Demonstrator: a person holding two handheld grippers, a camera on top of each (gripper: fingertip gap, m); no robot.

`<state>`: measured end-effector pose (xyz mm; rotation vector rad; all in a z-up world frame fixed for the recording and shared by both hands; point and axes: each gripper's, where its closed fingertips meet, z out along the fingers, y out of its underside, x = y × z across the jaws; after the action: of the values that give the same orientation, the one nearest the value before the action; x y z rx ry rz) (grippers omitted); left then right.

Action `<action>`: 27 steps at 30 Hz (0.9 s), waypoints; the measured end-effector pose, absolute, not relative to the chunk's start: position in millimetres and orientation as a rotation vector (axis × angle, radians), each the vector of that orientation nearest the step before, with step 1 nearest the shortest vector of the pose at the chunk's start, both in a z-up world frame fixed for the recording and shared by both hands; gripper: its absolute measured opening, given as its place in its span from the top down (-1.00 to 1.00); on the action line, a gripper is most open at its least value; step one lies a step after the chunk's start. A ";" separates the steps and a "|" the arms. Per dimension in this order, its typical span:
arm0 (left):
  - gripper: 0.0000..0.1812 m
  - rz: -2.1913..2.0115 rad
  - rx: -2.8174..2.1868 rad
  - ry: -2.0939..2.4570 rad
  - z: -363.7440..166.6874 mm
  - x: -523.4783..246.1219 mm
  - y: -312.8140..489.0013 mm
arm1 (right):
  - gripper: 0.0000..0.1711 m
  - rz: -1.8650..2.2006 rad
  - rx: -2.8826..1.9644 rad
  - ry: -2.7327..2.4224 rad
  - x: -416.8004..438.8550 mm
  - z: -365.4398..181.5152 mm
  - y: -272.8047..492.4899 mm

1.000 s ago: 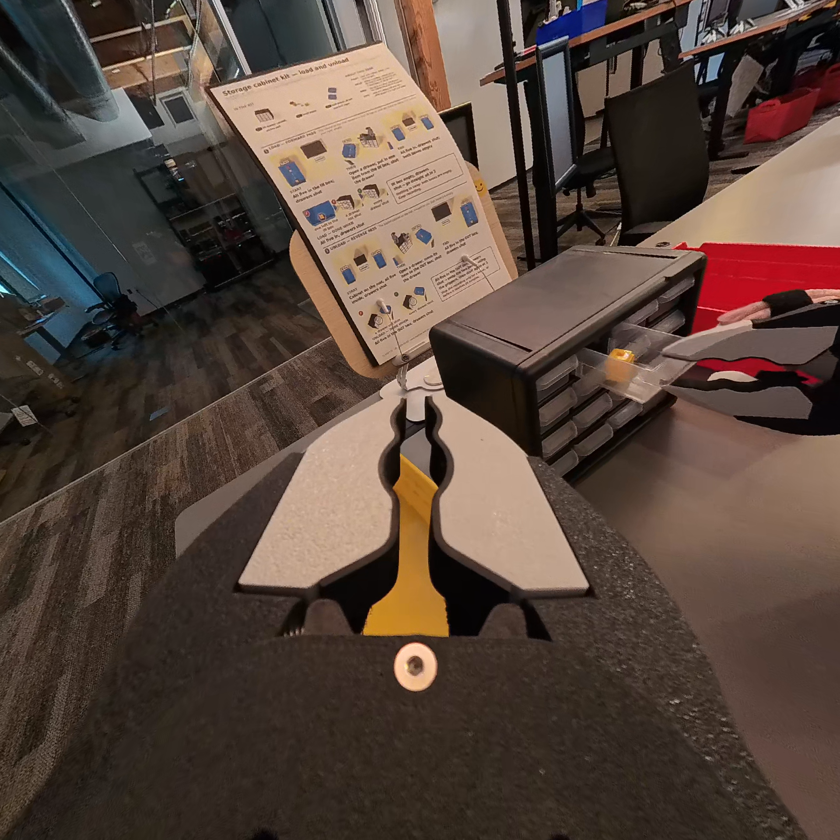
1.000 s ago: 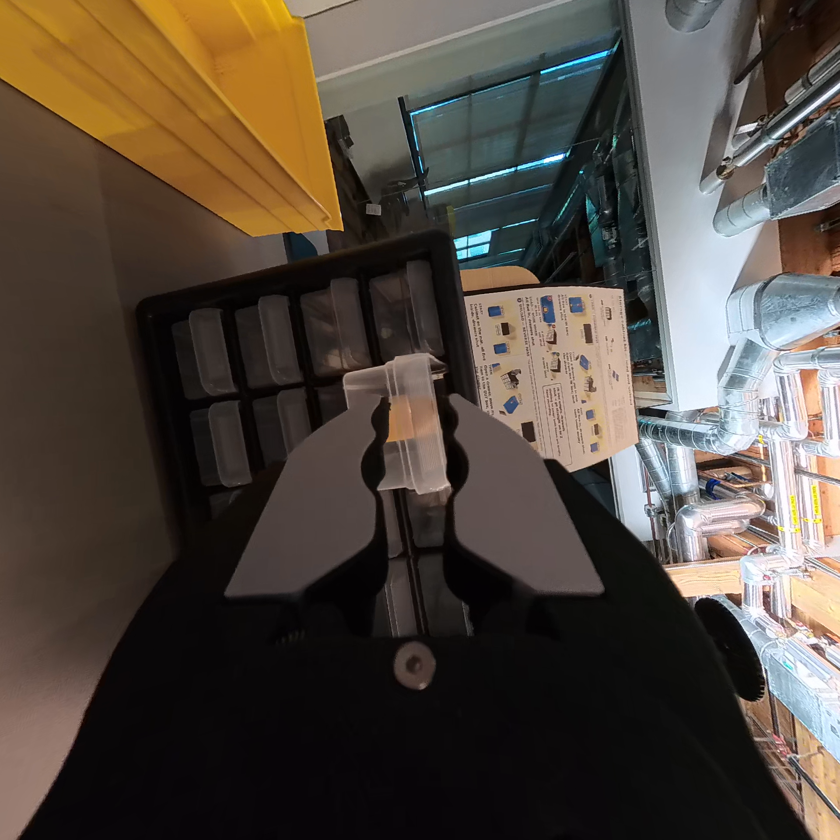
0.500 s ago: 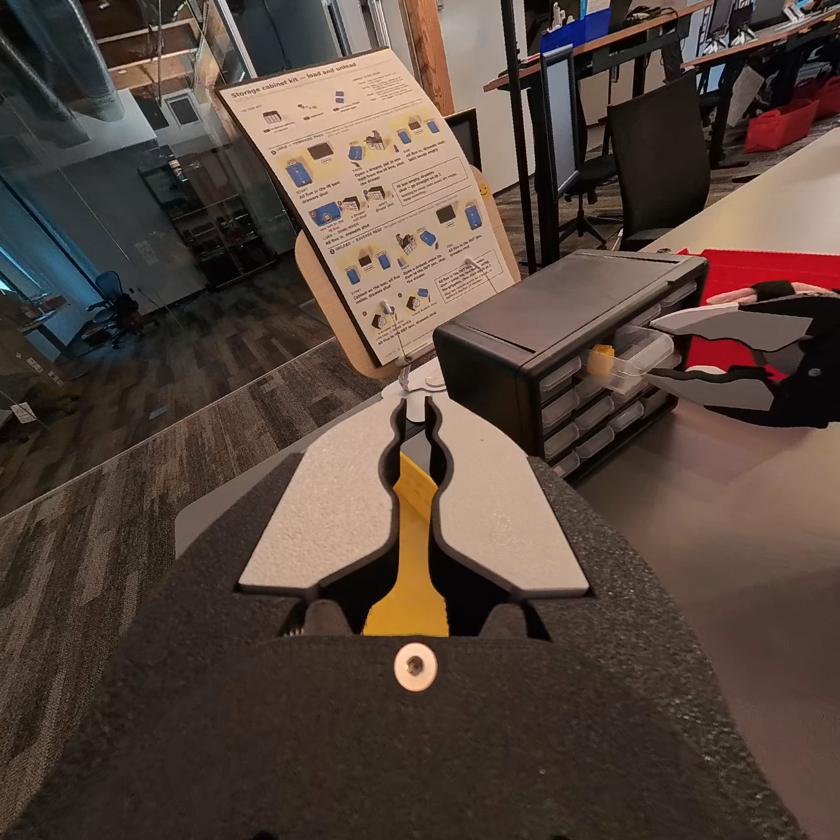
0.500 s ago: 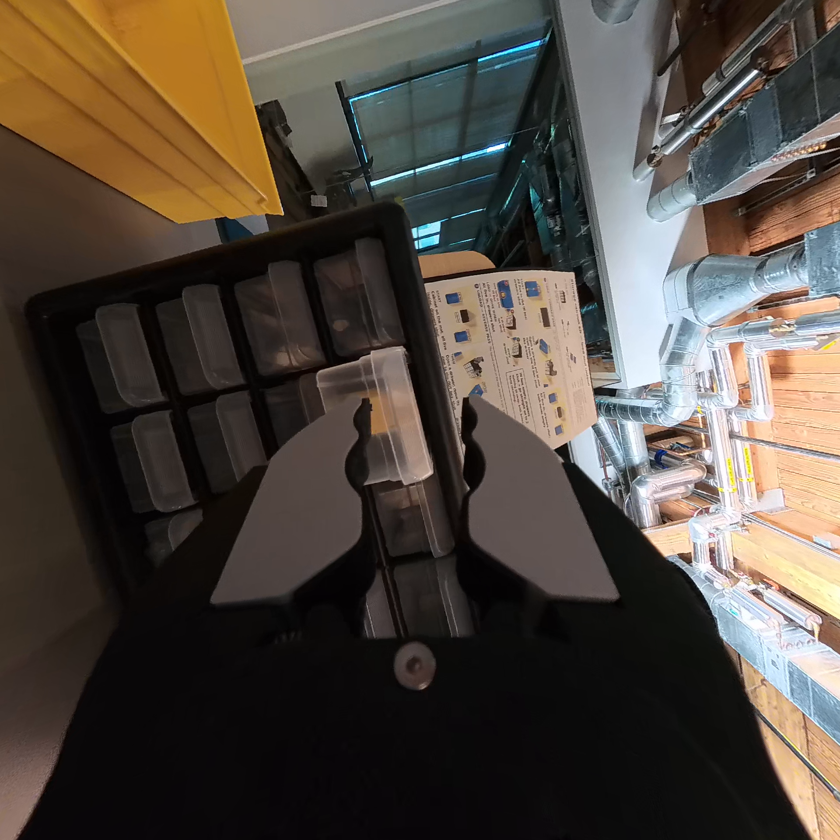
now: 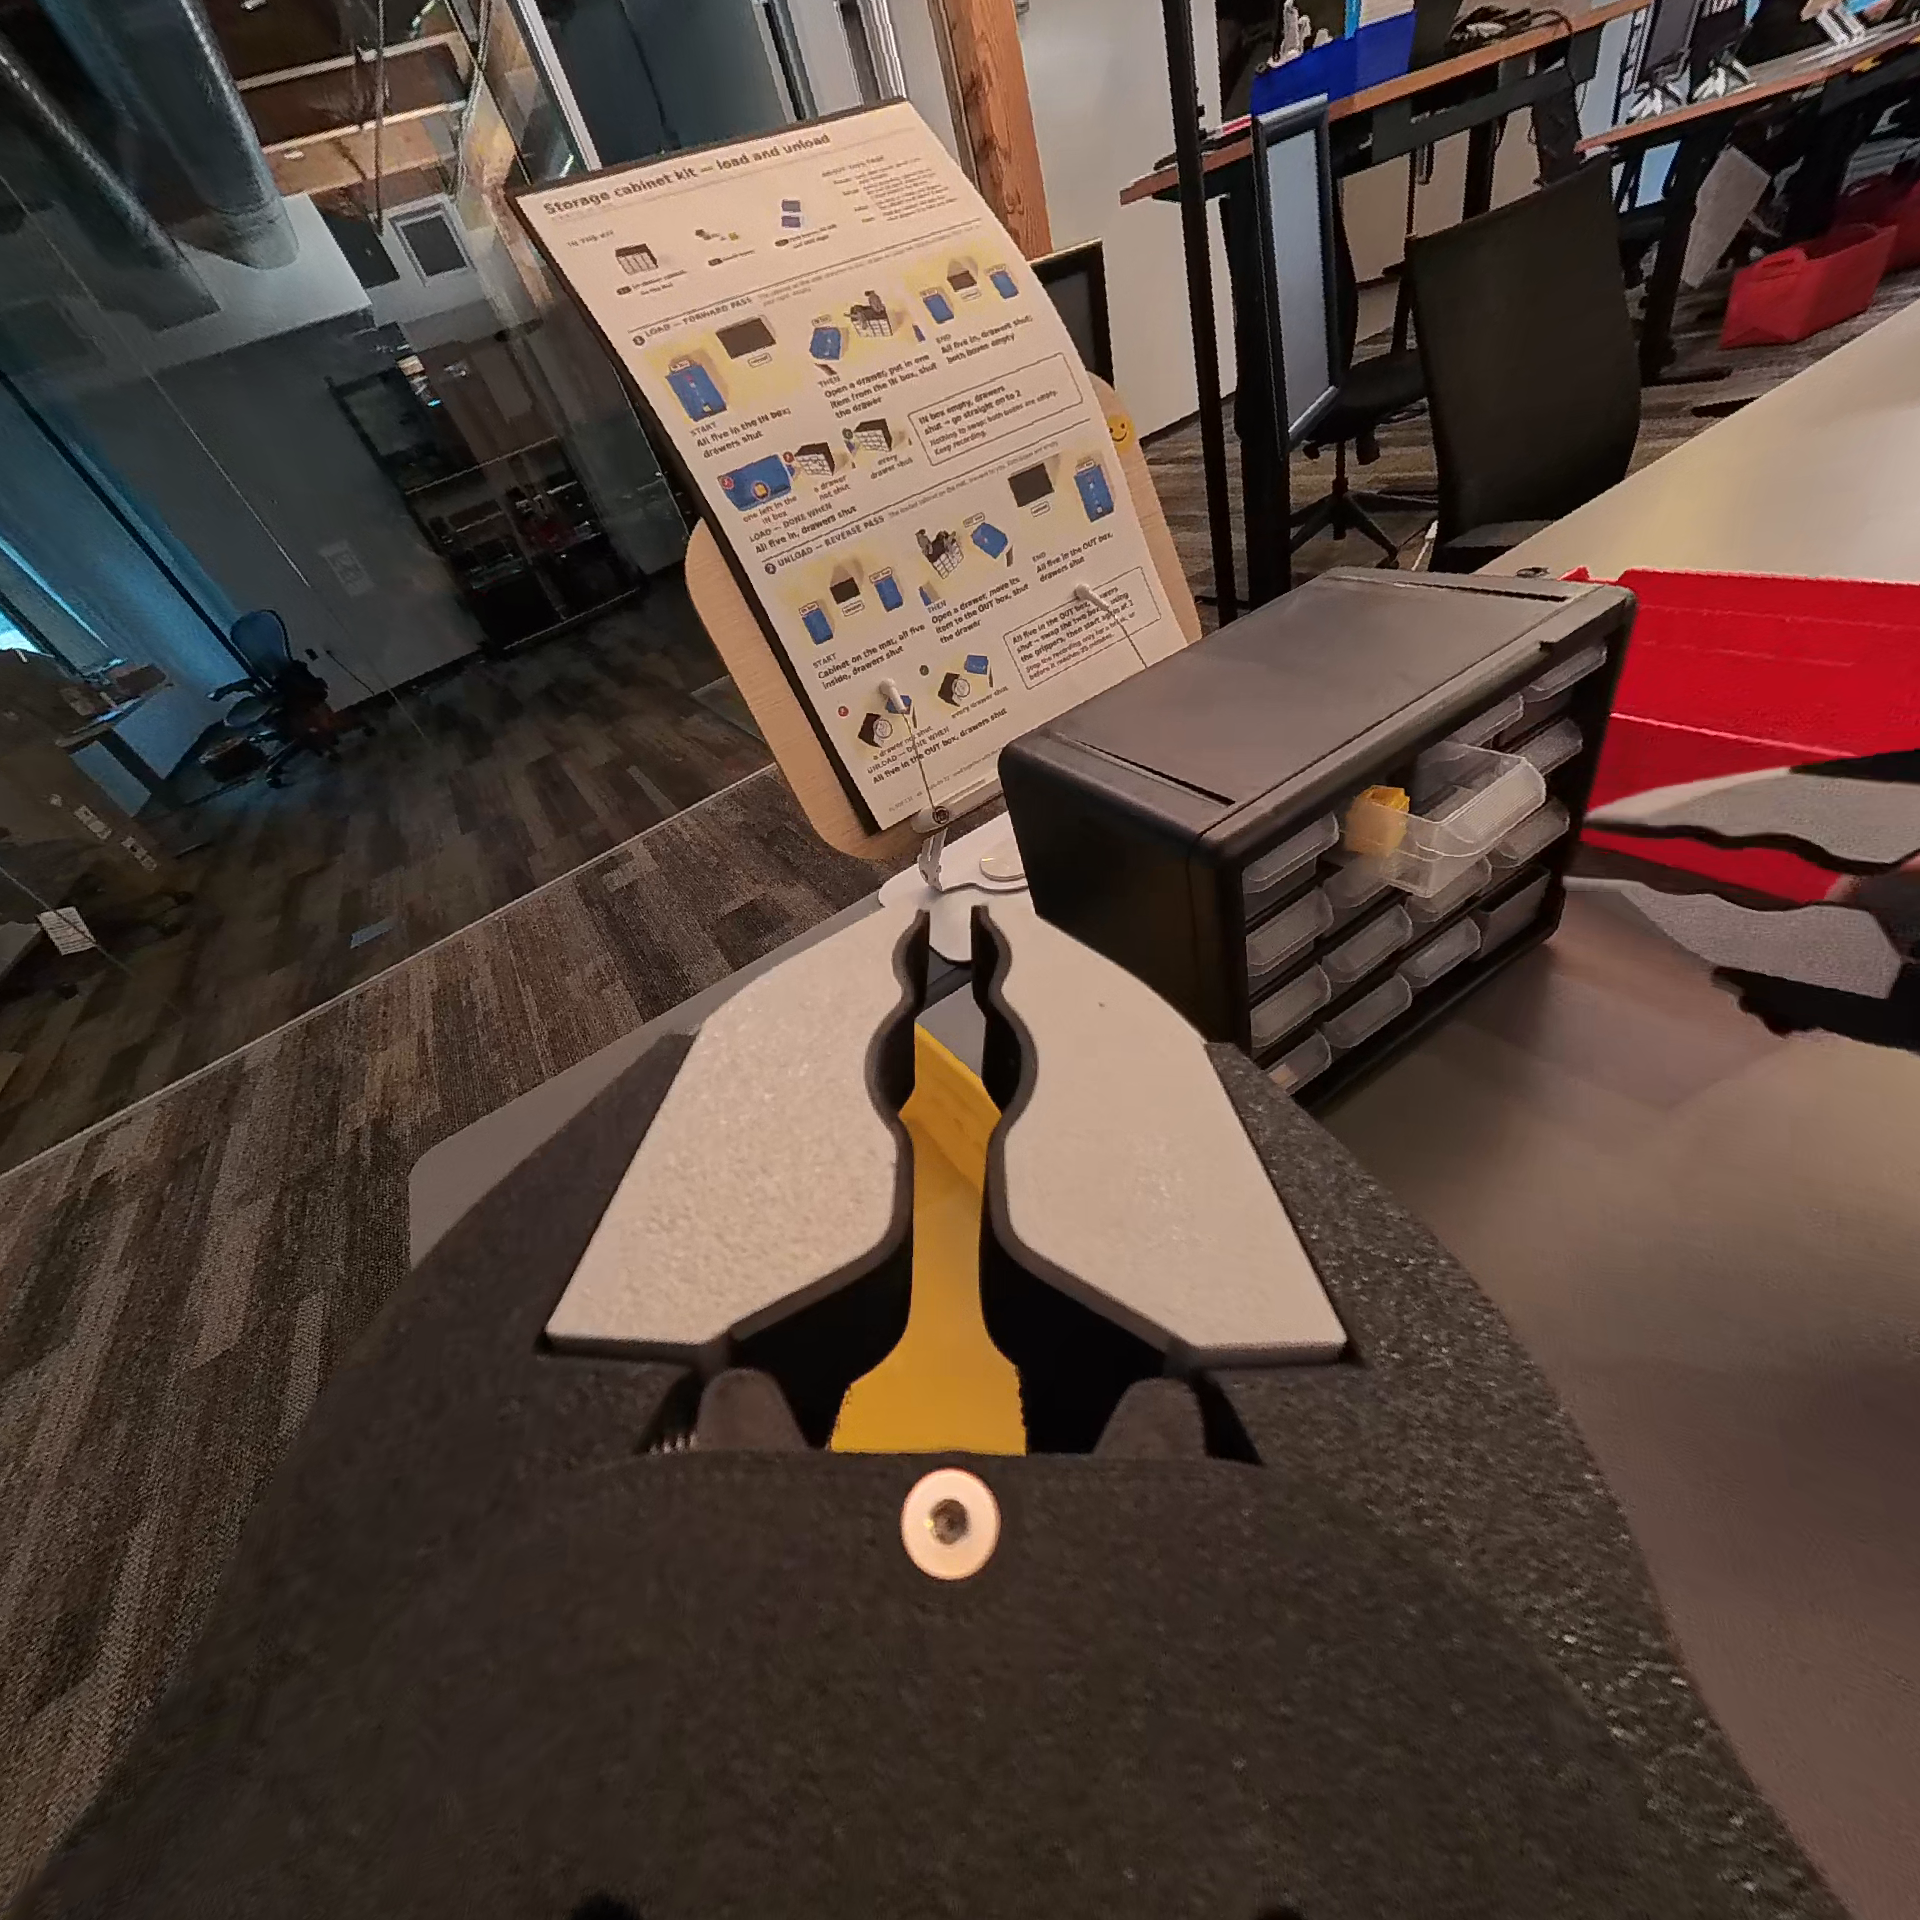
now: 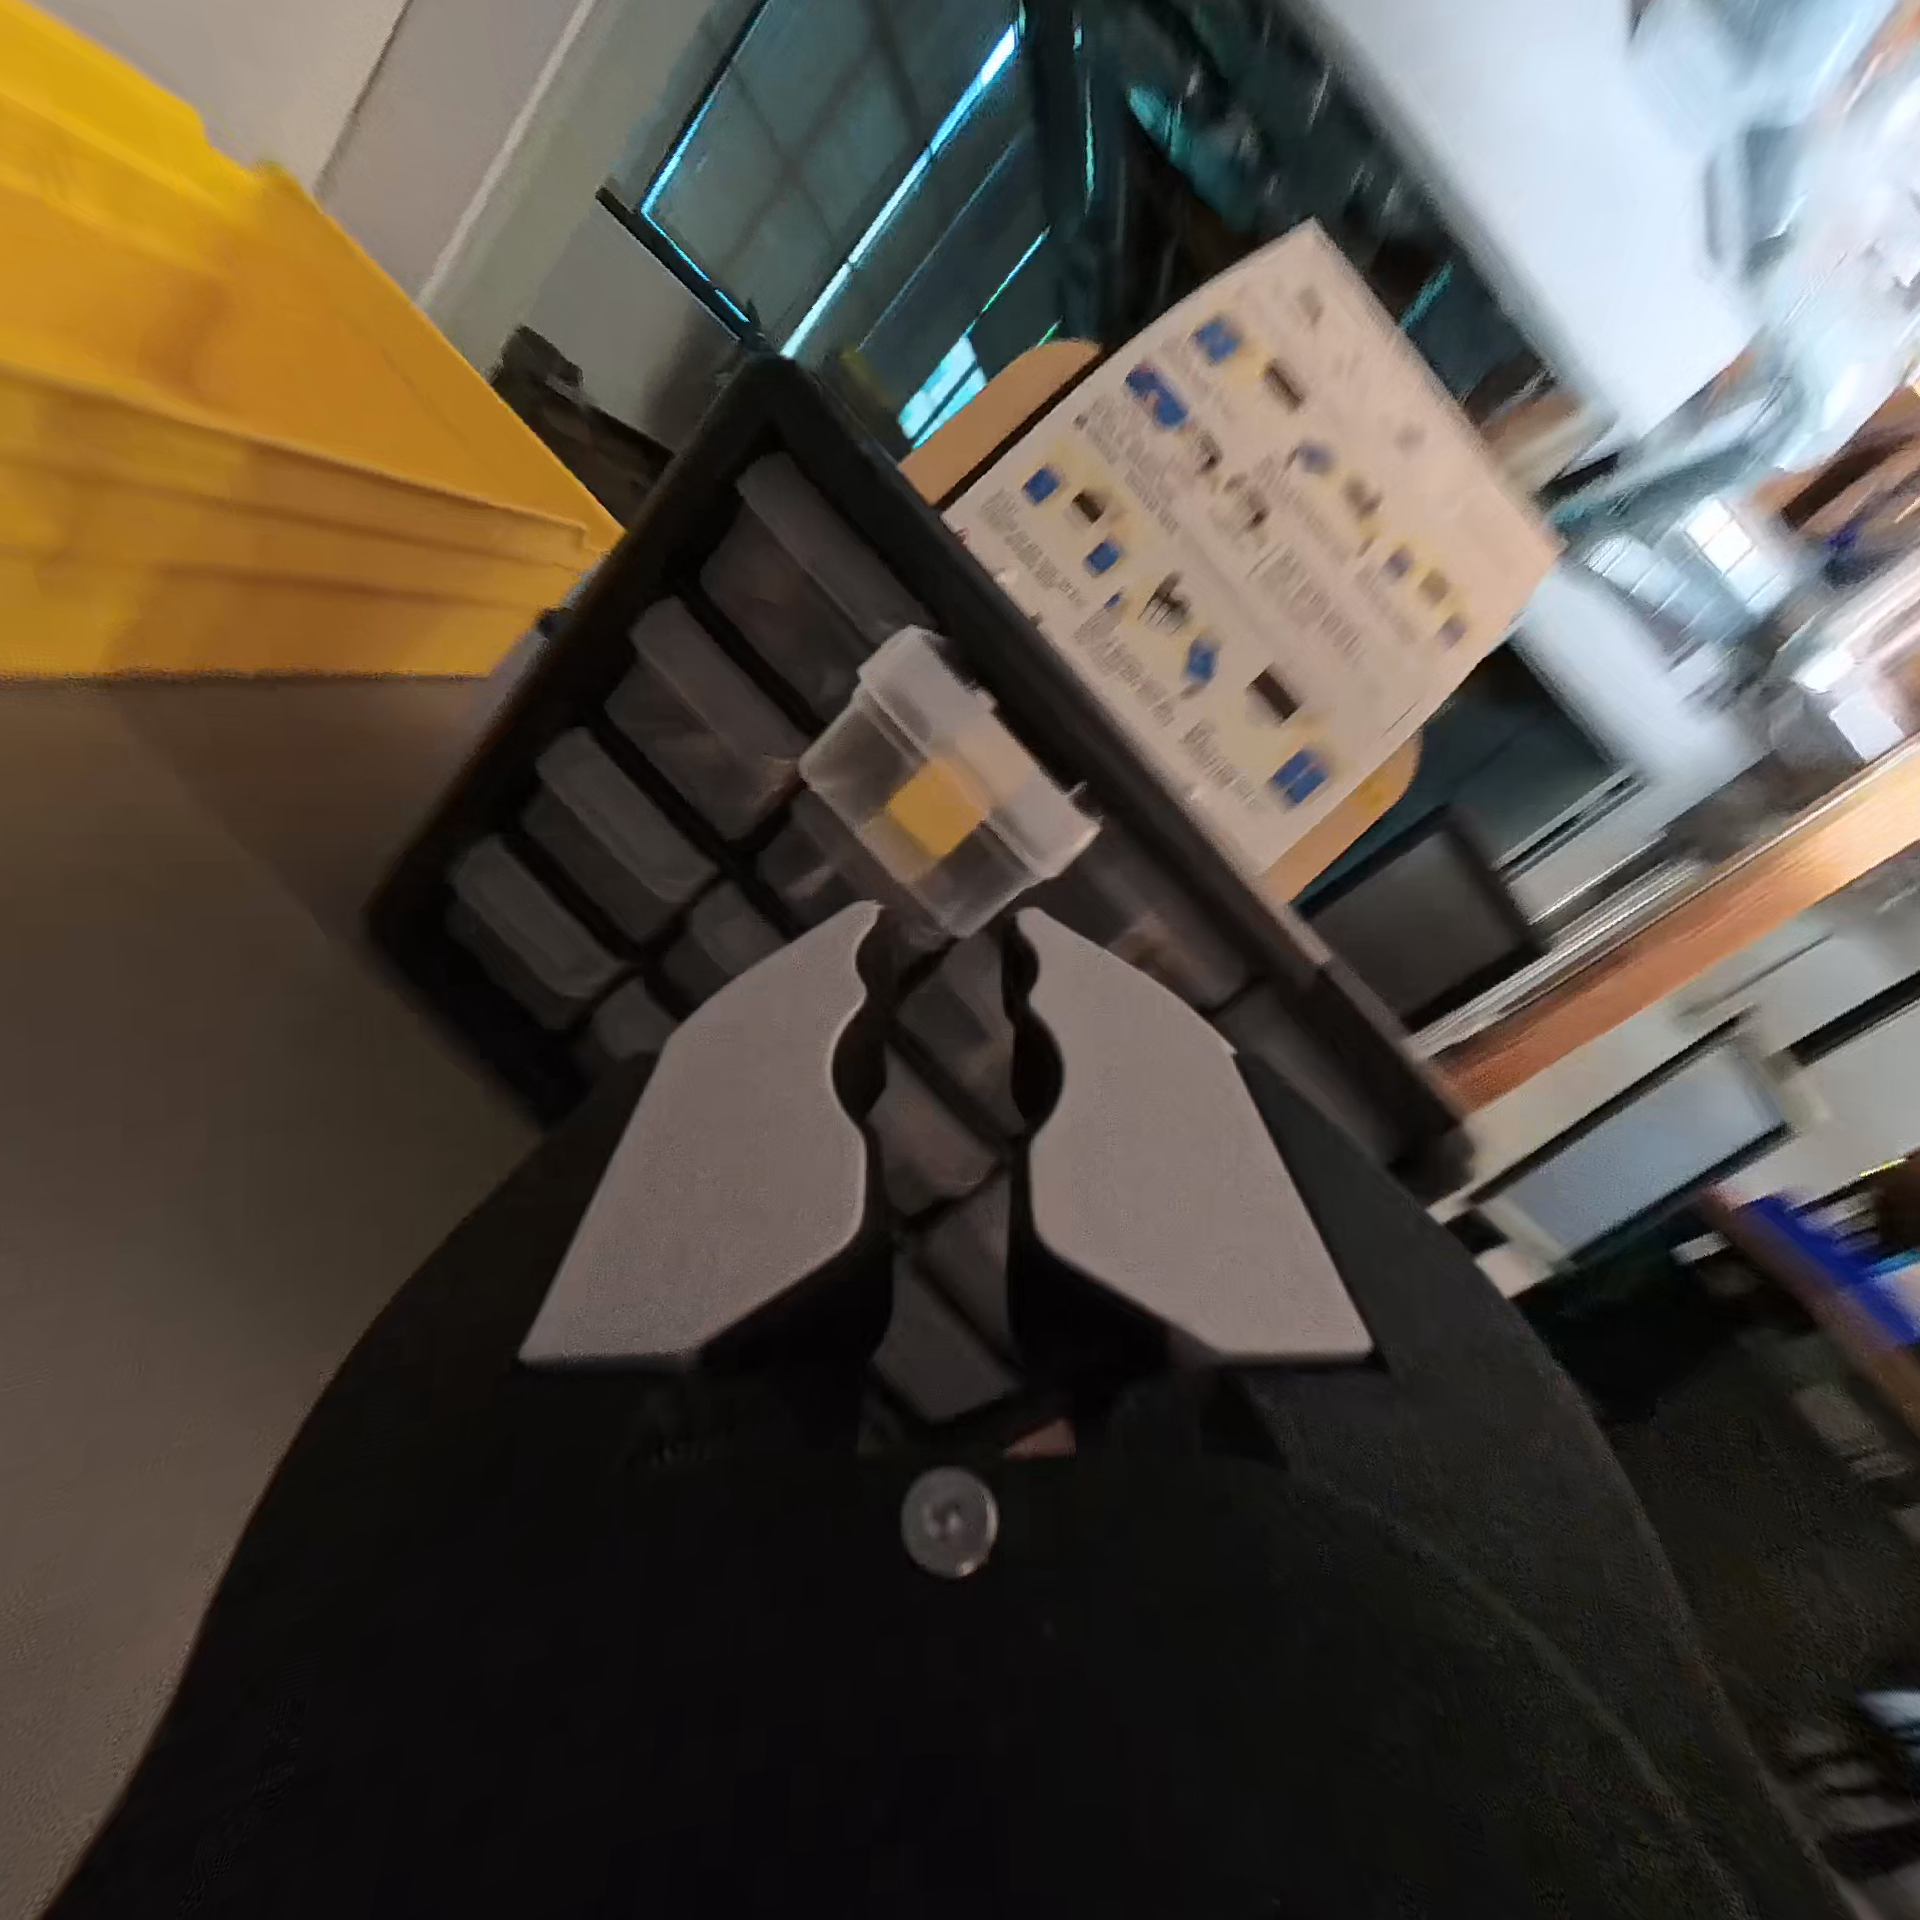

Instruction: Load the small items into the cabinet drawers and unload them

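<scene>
A black cabinet (image 5: 1143, 862) of small clear drawers stands on the table. One clear drawer (image 5: 1475, 821) in an upper row sticks partly out with a yellow item (image 5: 1377, 821) inside. My right gripper (image 5: 1662, 883) is open and empty, a short way in front of that drawer and apart from it. In the blurred right wrist view the drawer (image 6: 956, 800) and yellow item (image 6: 930, 805) lie just beyond my right gripper (image 6: 948, 920). My left gripper (image 5: 948, 925) is shut and empty, left of the cabinet, above a yellow bin (image 5: 935, 1143).
A red bin (image 5: 1766, 665) sits behind the cabinet on the right. The yellow bin (image 6: 208, 499) is beside the cabinet (image 6: 810, 416). An instruction sheet (image 5: 852, 447) on a wooden stand rises behind it. The grey table (image 5: 1558, 1299) extends to the right. Spacing between my two grippers at the tips: around 30 cm.
The right gripper pushed the drawer part of the way in, let go of it, drew back and rolled. The left gripper has not moved.
</scene>
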<state>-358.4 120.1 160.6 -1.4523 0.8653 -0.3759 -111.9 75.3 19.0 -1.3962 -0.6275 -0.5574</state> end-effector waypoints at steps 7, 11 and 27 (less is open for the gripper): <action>0.92 -0.374 -1.478 0.885 154.8 -353.2 122.0 | 0.99 -0.319 -1.501 -0.398 -122.7 8.6 92.9; 0.92 -0.382 -1.478 0.880 155.1 -353.7 122.7 | 0.99 -0.249 -1.493 -0.327 -126.9 13.7 98.1; 0.92 -0.376 -1.494 0.872 152.0 -358.5 126.1 | 0.99 -0.369 -1.502 -0.305 -122.6 12.4 122.7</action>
<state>-358.5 126.1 152.0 -1.4937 0.8715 -0.3758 -122.6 122.7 12.4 -1.5017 -0.3055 -0.3694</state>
